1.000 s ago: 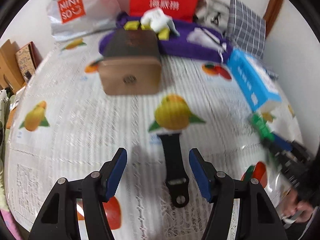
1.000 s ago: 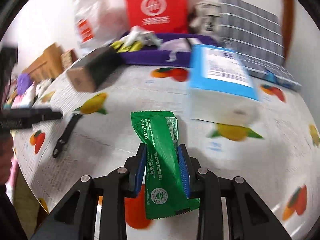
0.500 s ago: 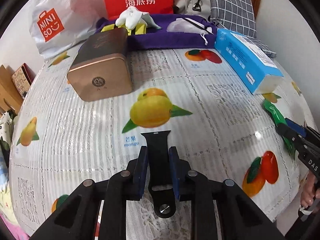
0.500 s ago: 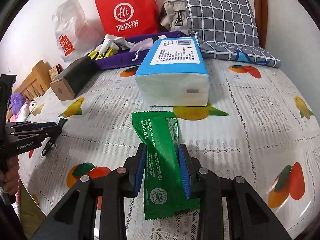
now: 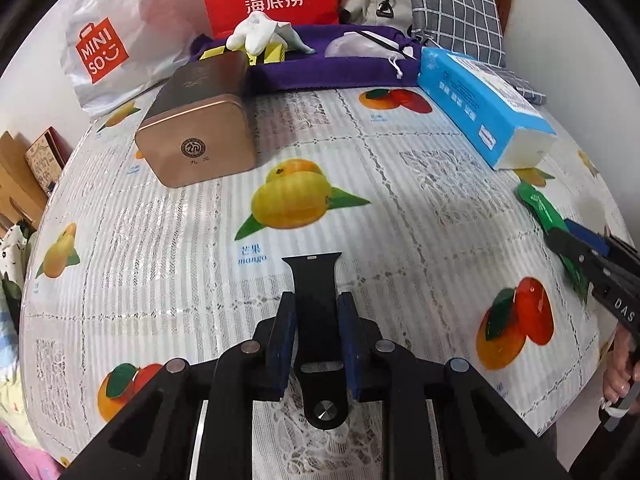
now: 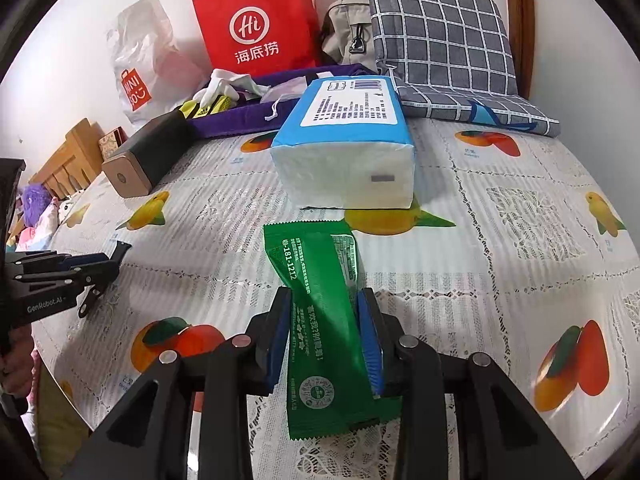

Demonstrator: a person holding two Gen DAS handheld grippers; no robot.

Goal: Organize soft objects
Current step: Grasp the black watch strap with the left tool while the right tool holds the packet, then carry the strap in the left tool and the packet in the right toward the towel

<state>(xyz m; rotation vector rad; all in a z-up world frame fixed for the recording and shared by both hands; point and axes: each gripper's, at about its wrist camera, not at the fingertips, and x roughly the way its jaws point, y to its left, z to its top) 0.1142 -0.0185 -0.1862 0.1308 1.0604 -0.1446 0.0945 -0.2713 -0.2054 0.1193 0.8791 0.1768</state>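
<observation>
L tongs (image 5: 316, 330) pinching black strap (image 5: 316, 292), R tongs (image 6: 325, 326) pinching green packet (image 6: 320, 320)

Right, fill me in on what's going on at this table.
A person is sorting small things on a fruit-print tablecloth, with a hand-held gripper in each hand. The left hand-held gripper has just closed its jaws on a black watch strap that lies flat on the cloth. The right hand-held gripper is clamped on a green packet. A tissue pack sits just beyond the packet, and a bronze tin beyond the strap. Nothing looks lifted yet.
</observation>
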